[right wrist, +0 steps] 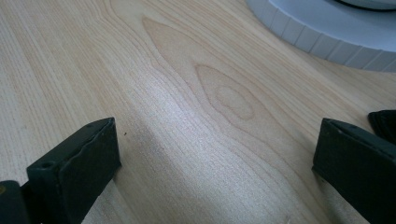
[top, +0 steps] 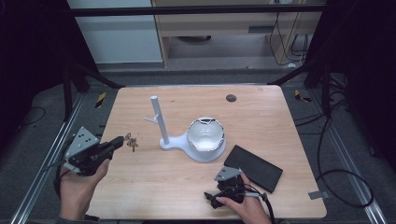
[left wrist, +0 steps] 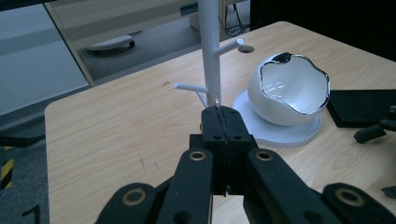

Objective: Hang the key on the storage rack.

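Metal trinket, scalloped bowl (glossy)

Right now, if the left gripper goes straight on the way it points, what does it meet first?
Probably the white stand: the left gripper, jaws shut on a small metal piece, points at its post. Depth is unclear.

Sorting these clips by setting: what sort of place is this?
Probably a lab recording station, not a home: a light wooden table inside a black metal frame, loose black cables across grey carpet, and a hand-held black left gripper.
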A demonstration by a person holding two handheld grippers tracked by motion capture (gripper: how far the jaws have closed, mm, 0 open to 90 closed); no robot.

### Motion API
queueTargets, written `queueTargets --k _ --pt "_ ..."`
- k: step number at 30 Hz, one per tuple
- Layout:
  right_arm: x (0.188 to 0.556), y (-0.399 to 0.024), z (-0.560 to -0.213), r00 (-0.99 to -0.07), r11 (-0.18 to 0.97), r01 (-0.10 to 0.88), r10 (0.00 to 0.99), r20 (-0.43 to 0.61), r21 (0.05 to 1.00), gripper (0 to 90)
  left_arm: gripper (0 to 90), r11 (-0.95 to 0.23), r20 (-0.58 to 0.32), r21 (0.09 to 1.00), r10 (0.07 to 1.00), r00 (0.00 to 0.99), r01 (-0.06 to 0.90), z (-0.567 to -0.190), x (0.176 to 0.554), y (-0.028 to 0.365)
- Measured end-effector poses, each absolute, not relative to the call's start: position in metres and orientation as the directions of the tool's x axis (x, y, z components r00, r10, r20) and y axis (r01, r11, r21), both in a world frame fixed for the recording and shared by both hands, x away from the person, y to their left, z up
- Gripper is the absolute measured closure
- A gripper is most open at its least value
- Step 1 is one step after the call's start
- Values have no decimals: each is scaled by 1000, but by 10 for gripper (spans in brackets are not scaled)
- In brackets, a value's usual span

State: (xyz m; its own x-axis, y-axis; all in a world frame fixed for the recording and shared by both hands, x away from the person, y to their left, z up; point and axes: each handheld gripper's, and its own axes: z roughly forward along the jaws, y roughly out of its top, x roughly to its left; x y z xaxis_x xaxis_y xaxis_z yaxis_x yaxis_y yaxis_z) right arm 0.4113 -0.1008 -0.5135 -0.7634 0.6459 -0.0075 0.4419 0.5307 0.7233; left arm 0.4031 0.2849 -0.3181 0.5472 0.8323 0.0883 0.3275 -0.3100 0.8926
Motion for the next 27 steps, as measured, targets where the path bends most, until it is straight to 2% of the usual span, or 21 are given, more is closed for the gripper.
queueTargets --k 4,9,20,27 --pt "411 -101 -514 -763 531 442 646 -8 723 6 898 -328 95 883 824 558 335 -310 406 283" --pt "411 -101 -514 -764 531 441 645 -8 723 6 898 -400 158 855 806 571 329 -291 413 278" --pt "411 -101 -514 -762 530 442 647 -8 724 6 898 -509 205 776 761 615 372 -267 426 264" --pt "411 -101 -514 -762 530 444 647 -7 723 6 898 -536 216 759 744 632 371 -255 431 257"
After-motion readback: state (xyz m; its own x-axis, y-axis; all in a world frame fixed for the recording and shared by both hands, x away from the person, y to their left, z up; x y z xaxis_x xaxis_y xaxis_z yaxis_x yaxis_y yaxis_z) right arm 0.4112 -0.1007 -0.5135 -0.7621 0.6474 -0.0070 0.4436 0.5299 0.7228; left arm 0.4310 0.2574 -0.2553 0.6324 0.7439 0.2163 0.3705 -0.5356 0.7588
